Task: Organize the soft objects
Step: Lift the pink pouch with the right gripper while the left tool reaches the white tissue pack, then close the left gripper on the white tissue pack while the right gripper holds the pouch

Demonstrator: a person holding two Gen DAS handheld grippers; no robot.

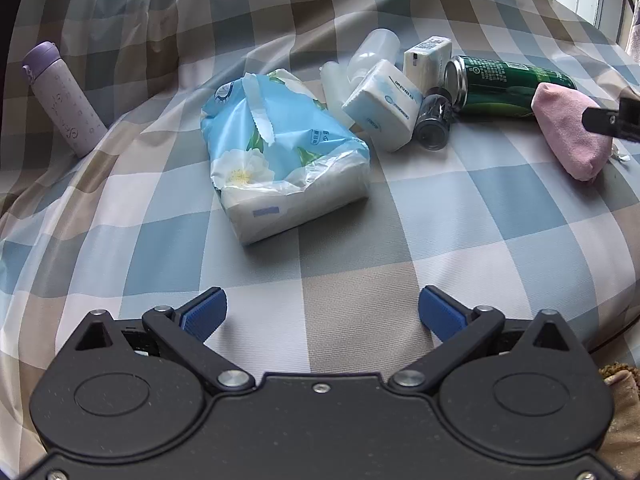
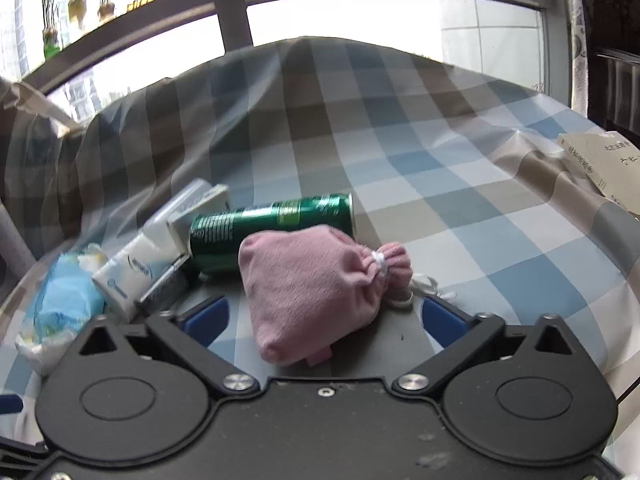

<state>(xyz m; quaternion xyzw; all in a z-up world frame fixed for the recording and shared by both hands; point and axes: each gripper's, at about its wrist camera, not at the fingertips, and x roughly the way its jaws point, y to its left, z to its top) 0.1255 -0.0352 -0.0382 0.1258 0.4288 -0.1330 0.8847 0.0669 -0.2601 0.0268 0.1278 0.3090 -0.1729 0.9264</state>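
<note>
The checked bedcover (image 1: 460,216) fills both views, and everything is laid on it. The largest soft thing, the blue tissue pack (image 1: 280,152), is seen at the centre of the left wrist view, well ahead of the left gripper (image 1: 322,312), whose jaws are spread wide with nothing between them. The pink pouch (image 2: 308,292) is found at the centre of the right wrist view, lying between the blue pads of the right gripper (image 2: 324,320); the jaws are open and the pads are not pressed on the cloth.

The step in hand is judged to be the taking of the pouch. A good grip would be taken across the full body of the pouch, not at the tied neck at its right end, and the jaws should be lowered far enough that the cloth is caught and not merely brushed. The white cord ends by the neck should be kept clear of the pads.

The green can (image 2: 272,232) lies on its side just behind the pouch, apparently touching it, and could be set rolling if the pouch is dragged. To its left, two white boxes (image 1: 384,104) and a small dark battery (image 1: 434,120) are crowded together, with clear plastic bottles (image 1: 372,54) behind. A purple flask (image 1: 64,100) is leaned in a fold at the upper left of the left wrist view, well apart.
</note>
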